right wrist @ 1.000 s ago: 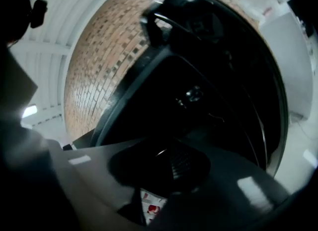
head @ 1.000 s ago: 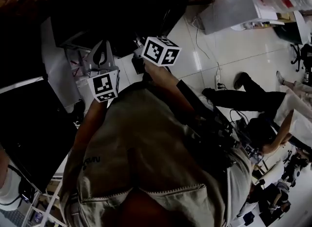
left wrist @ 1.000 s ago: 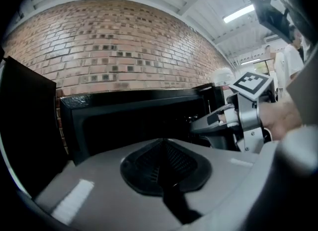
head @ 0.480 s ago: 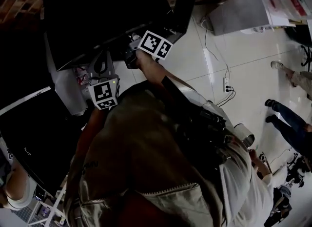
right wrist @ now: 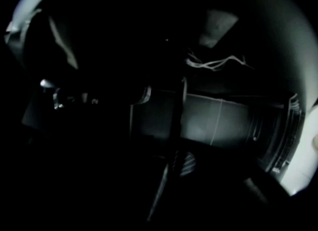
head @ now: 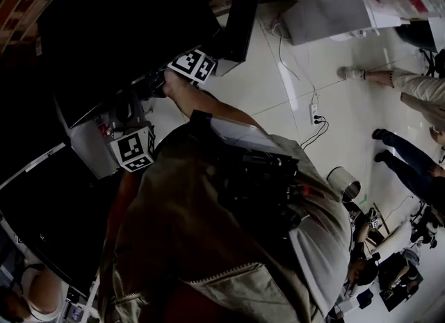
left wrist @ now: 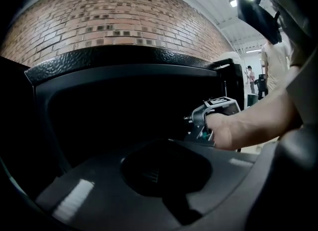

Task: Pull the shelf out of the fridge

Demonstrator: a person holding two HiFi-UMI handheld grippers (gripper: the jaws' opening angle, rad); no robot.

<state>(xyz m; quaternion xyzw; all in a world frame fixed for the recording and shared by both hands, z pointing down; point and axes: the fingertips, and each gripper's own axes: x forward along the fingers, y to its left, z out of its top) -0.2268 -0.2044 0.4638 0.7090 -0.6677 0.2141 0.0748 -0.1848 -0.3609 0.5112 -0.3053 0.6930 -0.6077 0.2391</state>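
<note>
Right claw (head: 154, 84) pushed deeper into fridge (head: 125, 23), closing; shelf (right wrist: 208, 123) lies crosswise.

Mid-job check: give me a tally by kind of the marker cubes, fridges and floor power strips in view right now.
Marker cubes: 2
Fridge: 1
Power strip: 1
Total: 4

R hand-held gripper (left wrist: 197, 121) fwd — jaws closing, contents unclear.
</note>
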